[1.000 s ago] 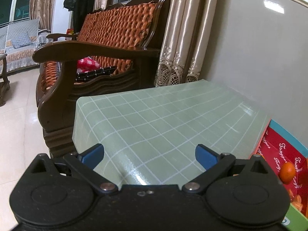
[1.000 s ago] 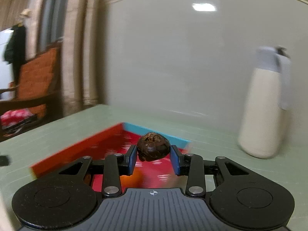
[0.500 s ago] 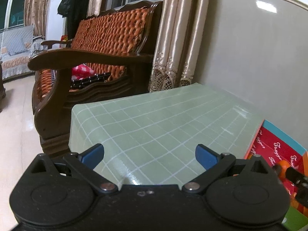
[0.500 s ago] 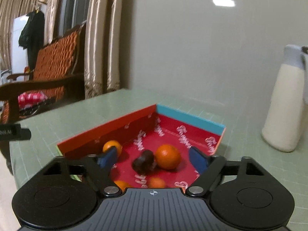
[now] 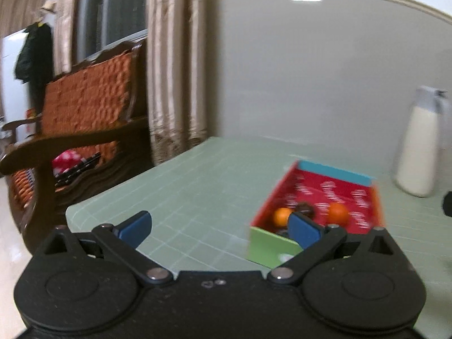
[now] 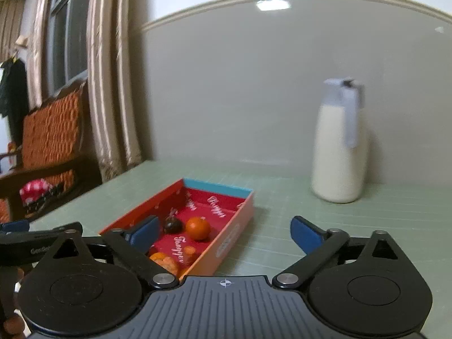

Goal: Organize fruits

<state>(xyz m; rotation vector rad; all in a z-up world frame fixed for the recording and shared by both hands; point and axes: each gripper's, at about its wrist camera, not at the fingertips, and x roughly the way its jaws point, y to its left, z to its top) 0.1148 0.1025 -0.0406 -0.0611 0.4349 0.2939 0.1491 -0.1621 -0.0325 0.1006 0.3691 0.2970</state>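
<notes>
Right tongs now spread wide and empty — the dark fruit they carried a second ago lies in the red box, just beside an orange. Left tongs gape empty too, swinging toward the box — another drop-off done.

Red box on table holds oranges, dark fruit (touching), more oranges near front.

Red cardboard box, white lettering, blue end wall; orange round fruit; pale-green gridded tablecloth; cream thermos jug.
</notes>
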